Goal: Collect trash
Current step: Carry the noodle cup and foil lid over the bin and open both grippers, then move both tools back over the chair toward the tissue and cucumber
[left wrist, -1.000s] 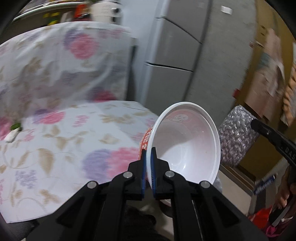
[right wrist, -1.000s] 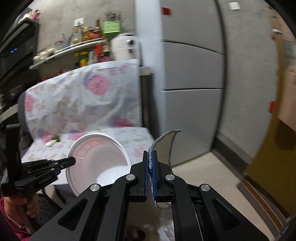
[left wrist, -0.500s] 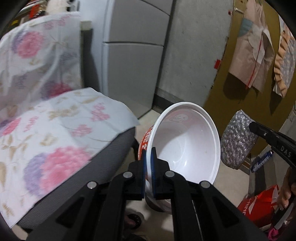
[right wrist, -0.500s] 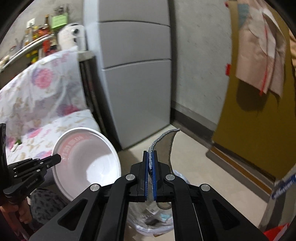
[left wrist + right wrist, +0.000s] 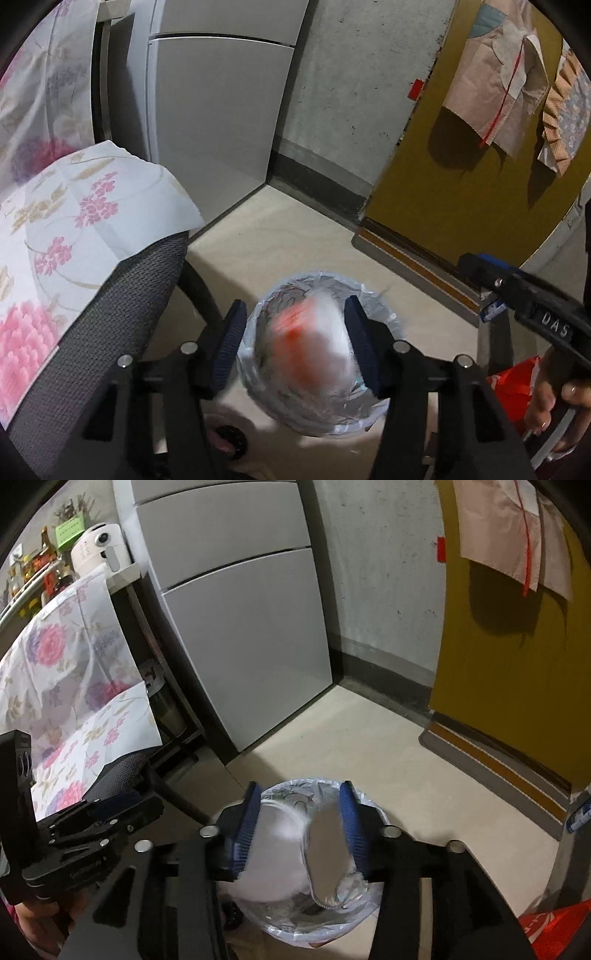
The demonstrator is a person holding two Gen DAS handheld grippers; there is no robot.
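Your left tongs [image 5: 293, 345] are released, both blue-padded fingers spread wide above the round bin lined with clear plastic [image 5: 314, 417], which stands on the pale floor [image 5: 295, 236] beside the grey mesh chair [image 5: 110, 317]. The white instant-noodle bowl with red print [image 5: 306, 347] shows as a blur inside the bin's mouth, touching neither finger. Your right tongs [image 5: 301, 827] are released too; the silvery foil lid [image 5: 327, 860] and the bowl [image 5: 273, 853] lie blurred within the bin [image 5: 354, 912].
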